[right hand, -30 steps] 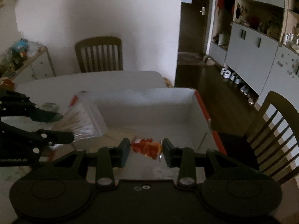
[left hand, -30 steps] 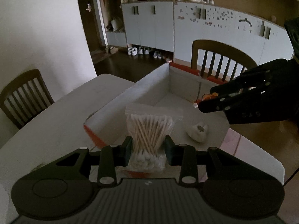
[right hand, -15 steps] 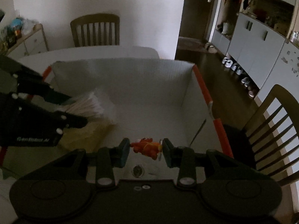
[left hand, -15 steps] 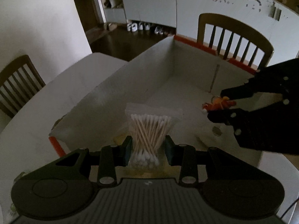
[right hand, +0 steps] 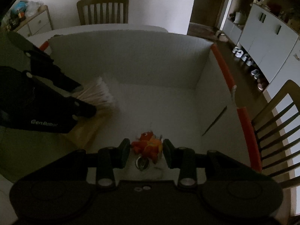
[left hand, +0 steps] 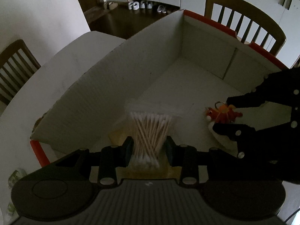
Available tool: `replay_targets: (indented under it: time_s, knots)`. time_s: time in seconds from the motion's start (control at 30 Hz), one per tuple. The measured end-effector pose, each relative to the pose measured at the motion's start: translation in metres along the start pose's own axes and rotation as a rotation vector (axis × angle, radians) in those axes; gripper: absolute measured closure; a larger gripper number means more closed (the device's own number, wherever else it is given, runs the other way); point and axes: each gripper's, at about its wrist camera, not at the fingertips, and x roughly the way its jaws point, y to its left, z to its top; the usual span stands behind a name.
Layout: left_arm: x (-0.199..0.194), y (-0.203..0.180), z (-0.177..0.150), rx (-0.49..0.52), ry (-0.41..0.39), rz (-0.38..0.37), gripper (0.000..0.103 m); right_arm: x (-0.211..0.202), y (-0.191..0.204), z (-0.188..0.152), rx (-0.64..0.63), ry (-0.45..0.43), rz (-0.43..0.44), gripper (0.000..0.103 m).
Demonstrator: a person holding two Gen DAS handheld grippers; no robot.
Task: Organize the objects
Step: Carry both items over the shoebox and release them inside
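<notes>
**Both loads lowered into the box**

Since the earlier frames both grippers have sunk from above the rim to deep inside the white cardboard box point(left hand: 105, 86), and the view now tilts down onto its floor.

The left gripper point(left hand: 149, 147) has its fingers closed on a clear bag of cotton swabs point(left hand: 151, 131), held upright low over the box floor near the left wall, above a yellowish flat thing point(right hand: 88, 129) lying there. The right gripper point(right hand: 146, 153) has its fingers shut on a small orange plush keychain toy point(right hand: 148, 146), hanging just over the floor, with a small round metal thing point(right hand: 142, 164) under it that I cannot identify.

To do the placing well, each load should probably touch down before the fingers part, the swab bag laid flat rather than dropped on end, and the toy set clear of the bag so the two grippers, already near each other, do not collide.

The box, with orange-red edging point(right hand: 225, 71), sits on the white counter point(left hand: 46, 65); most of its floor is bare. Wooden chairs point(left hand: 243, 18) stand around.
</notes>
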Motion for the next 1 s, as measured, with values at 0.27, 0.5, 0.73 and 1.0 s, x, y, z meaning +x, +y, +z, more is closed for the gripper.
replay_targets:
  time_s: [0.27,0.5,0.73,1.0]
  knots:
    - [-0.004,0.004,-0.002,-0.017,-0.011,-0.014,0.050,0.000,-0.005,0.000,0.001,0.004,0.019,0.065]
    - [-0.019,0.006,-0.008,-0.039,-0.046,-0.043,0.041,-0.008,-0.007,-0.002,0.015,-0.016,0.025,0.061]
    - [-0.041,0.005,-0.018,-0.060,-0.097,-0.037,0.040,-0.032,-0.009,-0.004,0.021,-0.052,0.037,0.058]
    - [-0.077,0.004,-0.031,-0.073,-0.181,-0.042,0.040,-0.072,-0.002,-0.007,0.024,-0.116,0.066,0.057]
